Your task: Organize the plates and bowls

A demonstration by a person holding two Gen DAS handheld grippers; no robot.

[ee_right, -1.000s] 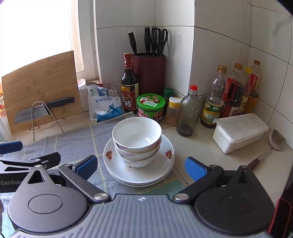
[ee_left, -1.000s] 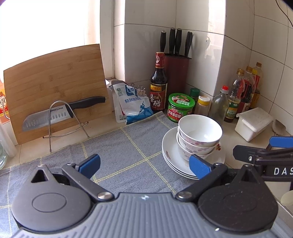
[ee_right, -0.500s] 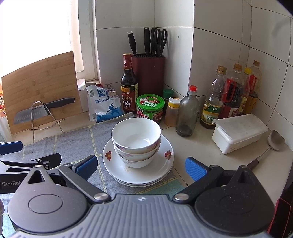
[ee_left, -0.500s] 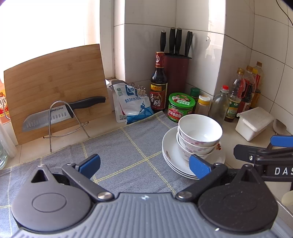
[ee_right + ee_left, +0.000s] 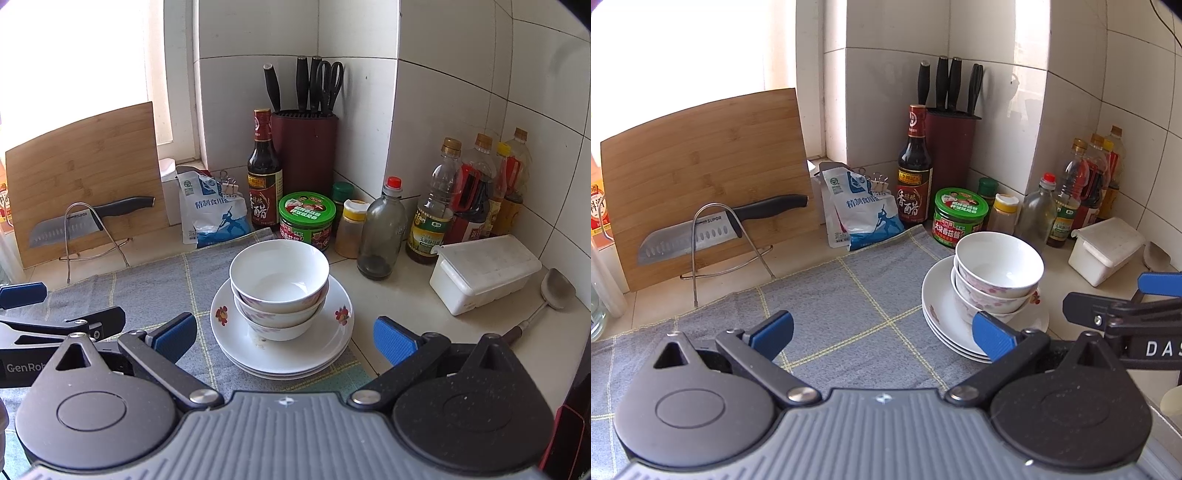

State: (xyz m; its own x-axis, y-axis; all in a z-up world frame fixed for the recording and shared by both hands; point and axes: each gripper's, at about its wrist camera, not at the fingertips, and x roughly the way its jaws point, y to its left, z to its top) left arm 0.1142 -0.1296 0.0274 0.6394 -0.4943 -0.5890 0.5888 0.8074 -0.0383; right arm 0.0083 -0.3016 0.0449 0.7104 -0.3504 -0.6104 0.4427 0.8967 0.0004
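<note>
Three white bowls (image 5: pixel 279 280) sit nested on a stack of white flower-print plates (image 5: pixel 225 332) at the right edge of a grey checked cloth (image 5: pixel 820 306). The stack also shows in the left wrist view, bowls (image 5: pixel 999 269) on plates (image 5: pixel 938 306). My left gripper (image 5: pixel 882 334) is open and empty, above the cloth just left of the stack. My right gripper (image 5: pixel 284 338) is open and empty, its jaws standing either side of the near rim of the plates, a little short of them.
A cutting board (image 5: pixel 701 177) and a knife on a wire rack (image 5: pixel 713 229) stand at the left. A salt bag (image 5: pixel 212 210), a vinegar bottle (image 5: pixel 264 173), a knife block (image 5: pixel 304 144), a green jar (image 5: pixel 306 218), oil bottles (image 5: pixel 469 195), a white box (image 5: pixel 484 271) and a ladle (image 5: pixel 554 291) crowd the back and right.
The right gripper has edged slightly closer to the plate stack. The left gripper has barely moved. Both stay open.
</note>
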